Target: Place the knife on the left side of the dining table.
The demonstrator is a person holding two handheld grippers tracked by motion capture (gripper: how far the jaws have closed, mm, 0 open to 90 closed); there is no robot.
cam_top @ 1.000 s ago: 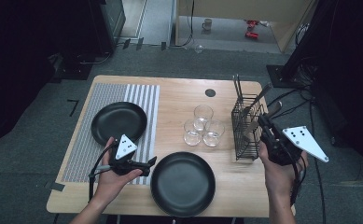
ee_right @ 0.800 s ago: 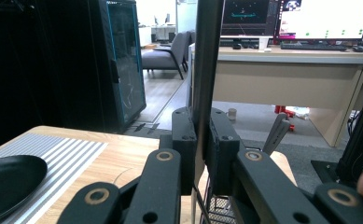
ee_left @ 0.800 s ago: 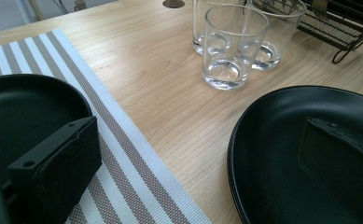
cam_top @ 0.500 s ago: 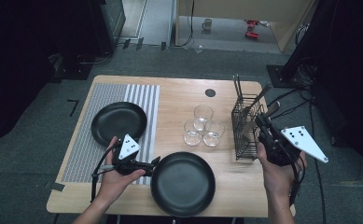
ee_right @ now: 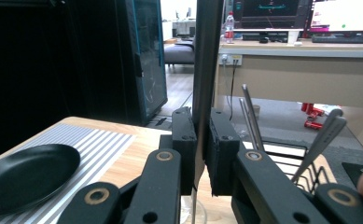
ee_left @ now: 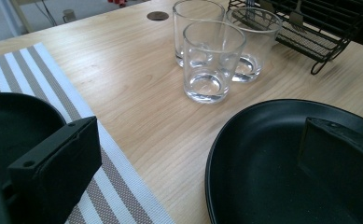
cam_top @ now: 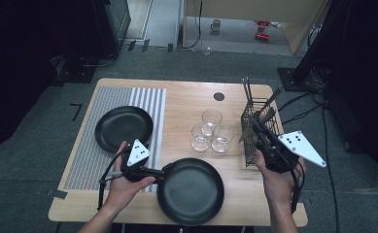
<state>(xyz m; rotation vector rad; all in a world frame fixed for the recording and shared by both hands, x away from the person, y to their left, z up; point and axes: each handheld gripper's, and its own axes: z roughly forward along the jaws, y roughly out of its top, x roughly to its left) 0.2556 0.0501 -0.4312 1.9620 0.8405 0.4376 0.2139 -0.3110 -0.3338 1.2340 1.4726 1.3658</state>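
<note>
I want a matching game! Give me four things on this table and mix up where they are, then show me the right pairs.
Things:
1. far black plate
2. near black plate
3. three drinking glasses
4. knife

Places:
A. clamped between the jaws of the right gripper
B. on the bare wood in the middle of the table, close together
C. on the striped placemat
D. at the table's front edge, with one jaw of the left gripper over it

Right pairs: 1-C, 2-D, 3-B, 4-A
</note>
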